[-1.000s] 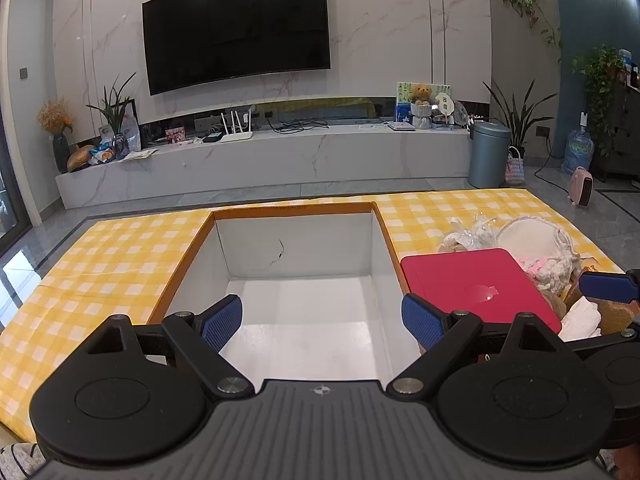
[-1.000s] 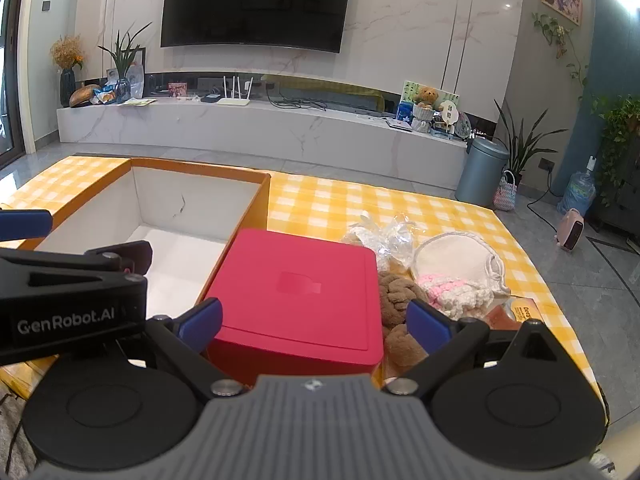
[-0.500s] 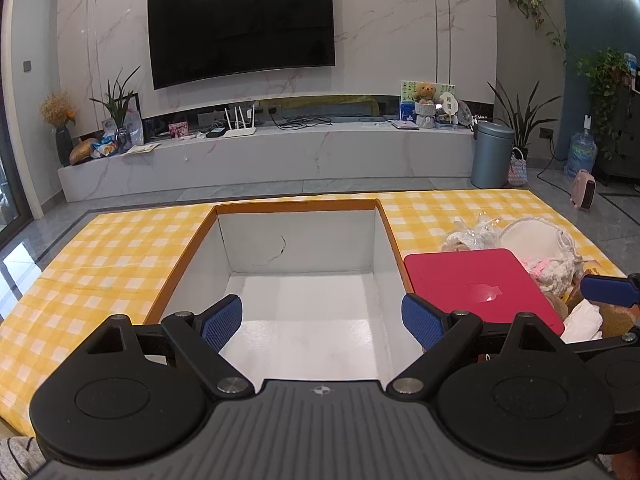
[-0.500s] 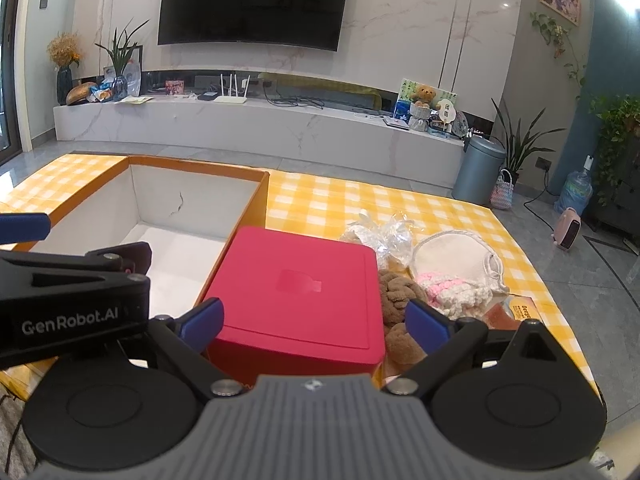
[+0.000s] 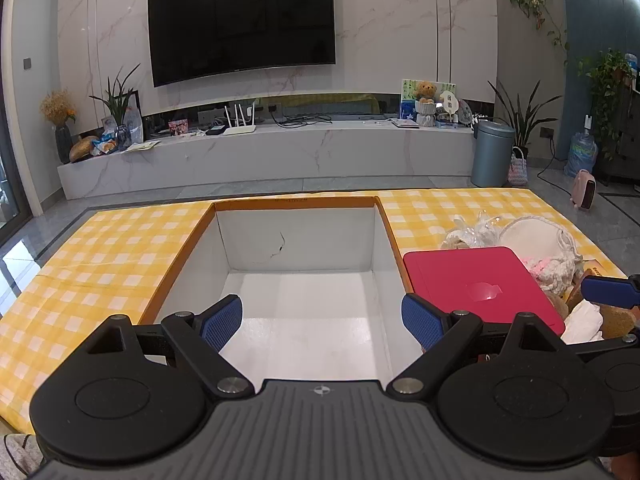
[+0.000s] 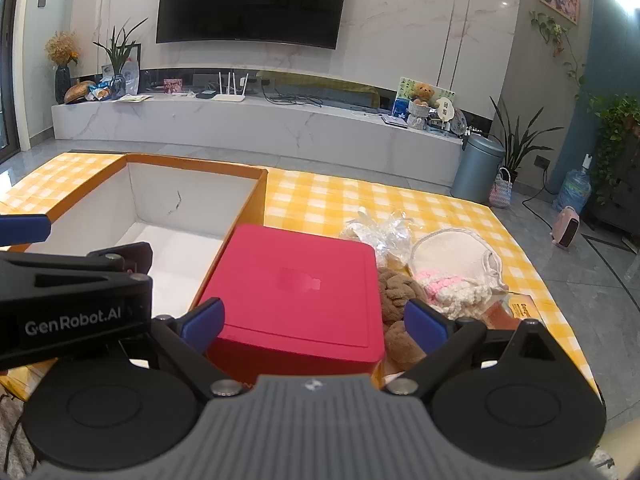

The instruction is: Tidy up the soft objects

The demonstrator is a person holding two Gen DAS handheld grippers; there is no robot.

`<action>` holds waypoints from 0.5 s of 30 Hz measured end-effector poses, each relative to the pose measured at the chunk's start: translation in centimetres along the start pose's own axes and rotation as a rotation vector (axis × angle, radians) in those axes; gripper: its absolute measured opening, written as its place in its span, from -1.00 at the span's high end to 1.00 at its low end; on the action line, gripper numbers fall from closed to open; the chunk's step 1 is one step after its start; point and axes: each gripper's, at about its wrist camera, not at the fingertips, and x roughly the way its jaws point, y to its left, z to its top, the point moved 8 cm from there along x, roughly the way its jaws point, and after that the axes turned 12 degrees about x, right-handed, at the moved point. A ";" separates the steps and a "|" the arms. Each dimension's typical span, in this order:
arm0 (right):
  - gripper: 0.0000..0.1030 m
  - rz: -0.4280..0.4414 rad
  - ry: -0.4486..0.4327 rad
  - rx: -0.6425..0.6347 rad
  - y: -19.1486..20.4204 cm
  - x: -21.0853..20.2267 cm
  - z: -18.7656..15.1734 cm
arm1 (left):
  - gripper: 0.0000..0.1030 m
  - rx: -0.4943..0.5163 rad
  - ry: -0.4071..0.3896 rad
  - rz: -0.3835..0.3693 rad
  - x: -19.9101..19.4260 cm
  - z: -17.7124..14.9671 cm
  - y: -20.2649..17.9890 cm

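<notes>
Nothing is sorted yet: the orange box (image 5: 296, 304) sits empty, soft toys (image 6: 452, 280) untouched; left tool (image 5: 322, 320) and right tool (image 6: 314, 320) both spread.

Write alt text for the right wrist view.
The open right hand-held gripper hovers, empty, over a red box on a yellow checked cloth. An empty orange box sits left of it; brown plush, a white pouch and crinkled plastic lie right.

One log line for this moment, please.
left hand-held gripper open over empty box | right hand-held gripper open over red lid | soft toys untouched
</notes>
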 end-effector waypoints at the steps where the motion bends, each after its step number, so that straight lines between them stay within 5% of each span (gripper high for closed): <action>1: -0.84 -0.001 0.001 -0.001 0.0 0.0 0.0 | -1.00 0.000 -0.001 0.001 0.0 0.0 0.0; 15: -0.84 -0.003 0.013 -0.008 -0.2 0.4 -0.3 | -1.00 0.014 0.006 0.010 0.3 -0.2 -0.3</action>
